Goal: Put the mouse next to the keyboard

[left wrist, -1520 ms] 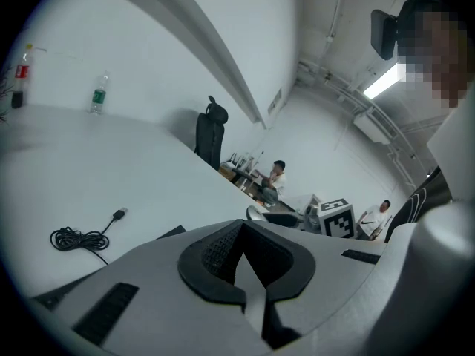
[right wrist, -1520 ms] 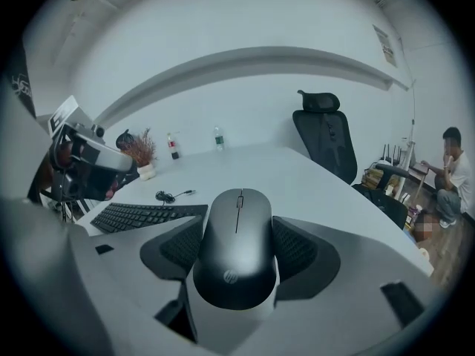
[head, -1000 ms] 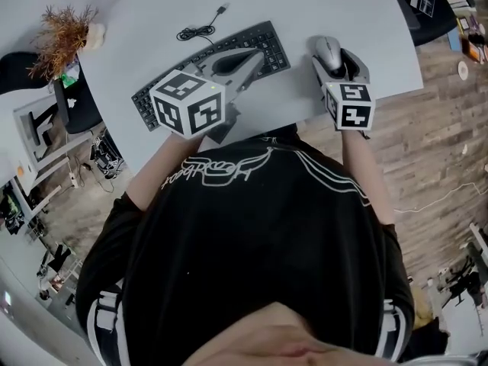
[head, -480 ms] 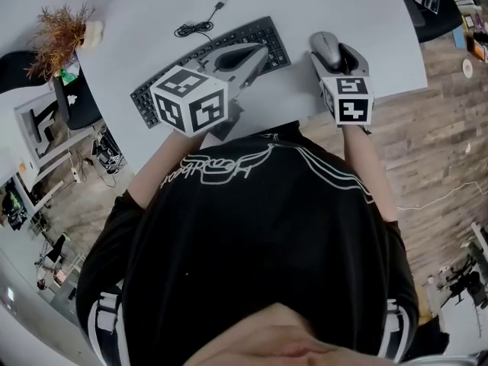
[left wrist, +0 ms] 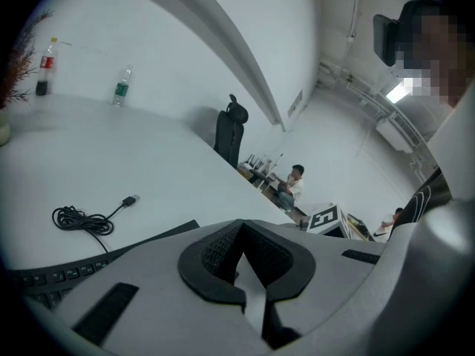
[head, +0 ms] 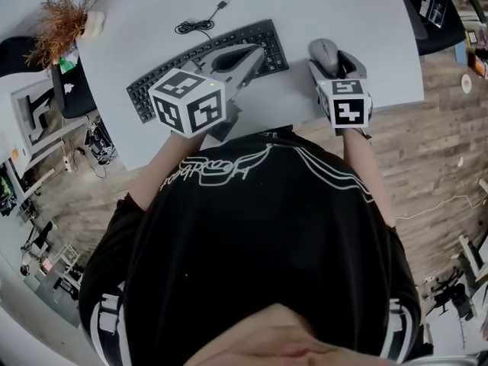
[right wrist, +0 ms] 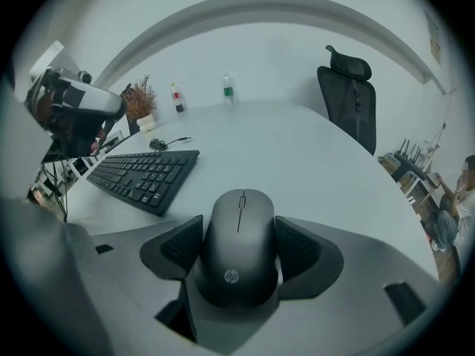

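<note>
The right gripper (right wrist: 239,232) is clamped on the mouse (right wrist: 239,259). Both dark pads press its flanks, and its rear end with the logo sits back between the jaws. The mouse's long axis runs straight along the gripper's own line, with wheel and nose pointing away from the person. I cannot tell whether its underside rests on the table (head: 343,6) or hangs just above it.

From that grip the keyboard (right wrist: 141,176) lies to the left and a little ahead. In the head view it runs on a slant, its near end to the person's left and its far end toward the mouse (head: 325,51). That far right corner is the nearest part, with a strip of bare table between the two — near, not touching. This is the relation the coming move turns on. By my reading the mouse is already beside the keyboard's right end, so what remains is probably a small nudge leftward, if any, then setting it down and opening the jaws.

The left gripper (left wrist: 239,232) has its jaws closed, tips meeting, with nothing between them. It hangs over the keyboard's middle in the head view (head: 255,52) and plays no part in the grasp — the right hand alone has the mouse.

Beyond the keyboard its cable (left wrist: 82,219) lies coiled on the table, plug loose, well away from the mouse.
</note>
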`<state>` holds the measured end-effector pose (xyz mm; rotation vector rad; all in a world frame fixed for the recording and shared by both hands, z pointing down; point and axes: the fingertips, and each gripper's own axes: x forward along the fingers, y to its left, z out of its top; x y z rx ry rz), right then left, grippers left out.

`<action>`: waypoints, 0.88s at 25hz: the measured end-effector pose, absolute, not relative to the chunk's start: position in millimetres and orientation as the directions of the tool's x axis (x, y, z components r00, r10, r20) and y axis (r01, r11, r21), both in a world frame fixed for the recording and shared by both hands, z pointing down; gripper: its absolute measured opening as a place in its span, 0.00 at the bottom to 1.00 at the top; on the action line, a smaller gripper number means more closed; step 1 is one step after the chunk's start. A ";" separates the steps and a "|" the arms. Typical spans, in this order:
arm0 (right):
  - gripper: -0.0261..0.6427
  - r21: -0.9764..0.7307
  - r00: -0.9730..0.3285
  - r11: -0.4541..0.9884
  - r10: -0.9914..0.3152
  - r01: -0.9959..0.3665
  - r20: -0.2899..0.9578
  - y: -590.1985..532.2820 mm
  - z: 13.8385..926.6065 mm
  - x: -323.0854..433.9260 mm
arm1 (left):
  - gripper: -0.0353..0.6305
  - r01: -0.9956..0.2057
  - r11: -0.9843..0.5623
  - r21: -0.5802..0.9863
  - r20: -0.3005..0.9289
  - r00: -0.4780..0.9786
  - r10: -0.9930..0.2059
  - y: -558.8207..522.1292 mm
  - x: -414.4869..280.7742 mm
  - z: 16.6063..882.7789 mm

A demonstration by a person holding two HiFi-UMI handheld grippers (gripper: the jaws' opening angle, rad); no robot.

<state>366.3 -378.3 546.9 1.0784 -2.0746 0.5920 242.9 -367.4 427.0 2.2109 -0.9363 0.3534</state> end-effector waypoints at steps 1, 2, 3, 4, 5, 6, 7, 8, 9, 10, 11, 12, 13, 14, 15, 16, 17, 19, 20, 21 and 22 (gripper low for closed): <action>0.44 -0.081 -0.404 0.545 -0.505 -0.834 0.762 -378.7 547.1 367.0 | 0.06 -0.718 -0.485 0.500 0.481 0.695 -0.534 -368.3 241.8 426.7; 0.44 -0.098 -0.415 0.542 -0.502 -0.835 0.759 -379.5 546.9 367.9 | 0.06 -0.722 -0.476 0.501 0.475 0.690 -0.546 -369.2 240.8 425.9; 0.44 -0.121 -0.428 0.535 -0.499 -0.836 0.753 -380.3 546.3 368.6 | 0.06 -0.725 -0.470 0.504 0.469 0.686 -0.556 -369.6 239.8 425.2; 0.44 -0.148 -0.442 0.525 -0.495 -0.838 0.748 -380.6 545.5 368.9 | 0.06 -0.727 -0.464 0.507 0.463 0.683 -0.565 -369.3 238.6 424.8; 0.44 -0.172 -0.455 0.517 -0.490 -0.839 0.744 -380.7 544.5 368.7 | 0.06 -0.729 -0.458 0.509 0.459 0.680 -0.572 -368.6 237.3 424.9; 0.44 -0.190 -0.465 0.512 -0.486 -0.838 0.740 -380.8 543.7 368.3 | 0.06 -0.731 -0.452 0.511 0.457 0.677 -0.577 -367.7 236.0 425.3; 0.44 -0.204 -0.475 0.511 -0.483 -0.835 0.735 -380.9 542.9 368.0 | 0.06 -0.733 -0.447 0.514 0.454 0.674 -0.583 -366.8 234.9 425.9; 0.44 -0.218 -0.488 0.512 -0.481 -0.831 0.728 -381.1 542.2 367.8 | 0.06 -0.733 -0.442 0.517 0.452 0.672 -0.587 -365.9 234.0 426.5; 0.44 -0.238 -0.503 0.510 -0.480 -0.827 0.719 -381.5 541.3 368.1 | 0.06 -0.732 -0.437 0.522 0.450 0.672 -0.588 -364.8 233.5 427.2; 0.44 -0.265 -0.520 0.502 -0.480 -0.824 0.707 -381.9 539.8 369.1 | 0.06 -0.728 -0.432 0.532 0.448 0.675 -0.586 -363.3 233.6 428.0; 0.44 -0.295 -0.537 0.489 -0.482 -0.821 0.693 -382.2 537.3 370.7 | 0.06 -0.722 -0.428 0.543 0.447 0.680 -0.581 -361.2 234.2 428.8; 0.44 -0.322 -0.552 0.478 -0.488 -0.817 0.676 -382.3 533.0 372.7 | 0.06 -0.716 -0.426 0.553 0.445 0.686 -0.576 -358.8 235.0 428.8; 0.44 -0.342 -0.566 0.473 -0.496 -0.812 0.659 -382.2 527.1 374.6 | 0.06 -0.711 -0.426 0.559 0.442 0.690 -0.573 -356.2 235.6 427.9; 0.44 -0.353 -0.578 0.474 -0.506 -0.807 0.641 -381.6 519.8 375.9 | 0.06 -0.708 -0.428 0.562 0.438 0.694 -0.572 -353.4 235.6 426.1; 0.44 -0.359 -0.589 0.481 -0.517 -0.800 0.621 -380.1 511.4 376.2 | 0.06 -0.705 -0.433 0.562 0.433 0.697 -0.572 -350.1 235.2 423.7; 0.44 -0.366 -0.603 0.491 -0.527 -0.791 0.598 -377.5 501.8 375.0 | 0.06 -0.701 -0.438 0.563 0.426 0.700 -0.573 -346.1 234.4 420.8; 0.44 -0.374 -0.621 0.502 -0.538 -0.779 0.570 -373.9 491.0 372.6 | 0.06 -0.697 -0.444 0.563 0.419 0.704 -0.573 -341.2 233.4 417.7; 0.44 -0.382 -0.655 0.535 -0.558 -0.753 0.510 -363.3 467.2 365.8 | 0.06 -0.686 -0.459 0.565 0.401 0.714 -0.573 -328.6 231.6 410.4; 0.44 -0.371 -0.666 0.557 -0.564 -0.744 0.489 -356.5 455.9 362.2 | 0.06 -0.680 -0.467 0.565 0.393 0.719 -0.573 -321.5 231.0 406.5; 0.44 -0.349 -0.671 0.578 -0.567 -0.738 0.479 -348.8 446.4 359.0 | 0.06 -0.676 -0.474 0.564 0.386 0.724 -0.572 -314.2 230.6 402.5; 0.44 -0.321 -0.670 0.598 -0.569 -0.735 0.476 -340.6 438.4 356.2 | 0.06 -0.672 -0.481 0.564 0.379 0.727 -0.572 -306.7 230.4 398.5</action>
